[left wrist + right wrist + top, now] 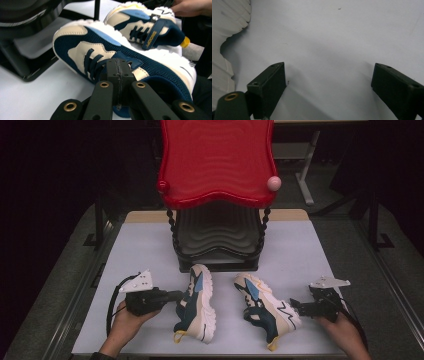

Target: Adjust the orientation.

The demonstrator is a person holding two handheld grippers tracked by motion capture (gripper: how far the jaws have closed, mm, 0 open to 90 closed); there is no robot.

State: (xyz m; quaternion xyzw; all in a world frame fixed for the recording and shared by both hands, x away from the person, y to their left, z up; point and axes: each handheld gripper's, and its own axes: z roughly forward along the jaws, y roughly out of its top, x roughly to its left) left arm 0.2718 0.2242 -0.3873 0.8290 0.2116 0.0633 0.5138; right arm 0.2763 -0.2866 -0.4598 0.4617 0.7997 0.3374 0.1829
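1. We see the left tongs [176, 296] pressed together, their jaws meeting flat against each other right at the laces and tongue of the left shoe [197, 302]; we cannot tell whether any lace or fabric is caught between them.
2. We see the right tongs [296, 307] spread wide, with bare tabletop [300, 250] between the jaws, just beside the heel end of the right shoe [265, 309].
3. In the right gripper view the right tongs [328, 87] hang over the white surface, and the ribbed white sole of a shoe [225, 37] shows at the left edge.
4. In the left gripper view the left tongs [119, 75] sit against the navy and cream upper of the near shoe [105, 50], with the second shoe [145, 27] lying behind it.
5. Both shoes lie on the tabletop between the 2 hands, toes pointing away from the person, yellow heel tabs nearest.
6. A 2-tier rack [217, 195] stands behind them, with a red upper tray and a black lower tray.
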